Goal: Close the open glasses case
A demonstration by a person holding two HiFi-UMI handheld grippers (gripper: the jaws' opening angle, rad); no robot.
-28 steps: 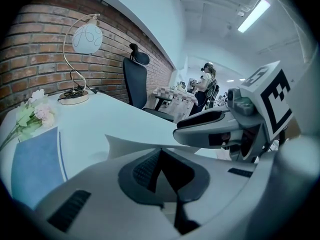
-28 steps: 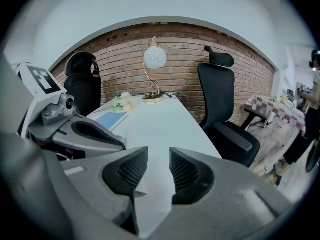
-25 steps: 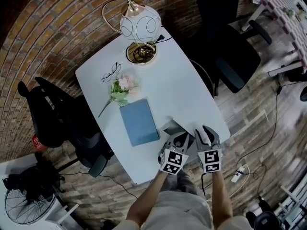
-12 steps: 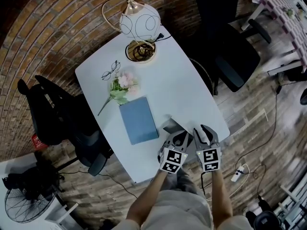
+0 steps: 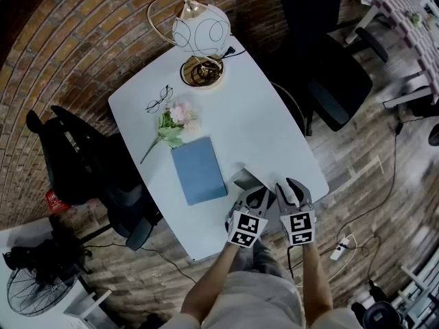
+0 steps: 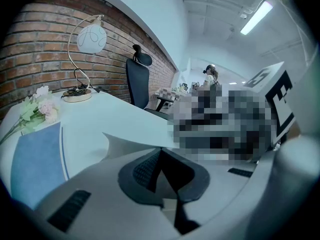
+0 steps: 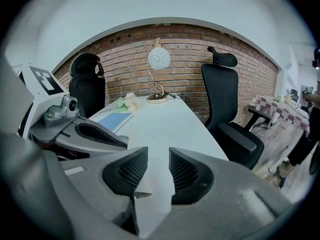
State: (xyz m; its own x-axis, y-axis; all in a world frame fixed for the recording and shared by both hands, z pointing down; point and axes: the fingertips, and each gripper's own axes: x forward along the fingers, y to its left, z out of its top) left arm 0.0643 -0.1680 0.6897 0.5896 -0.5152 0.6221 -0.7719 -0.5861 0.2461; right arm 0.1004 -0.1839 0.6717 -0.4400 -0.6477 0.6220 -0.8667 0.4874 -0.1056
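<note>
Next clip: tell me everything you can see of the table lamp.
The table lamp stands upright at the far end of the white table, close to the brick wall. A white globe shade with thin dark curved lines hangs from a slim gold-coloured arched arm, which rises from a round gold-coloured base. A dark cord leaves the base towards the table's edge. Nothing else touches it.

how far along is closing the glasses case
Nothing looks finished: the glasses case shows its flap not yet folded over. In hand: left tongs are together at the flap's edge, seemingly pinching it; right tongs are open and empty alongside. Left: folding the flap shut.
</note>
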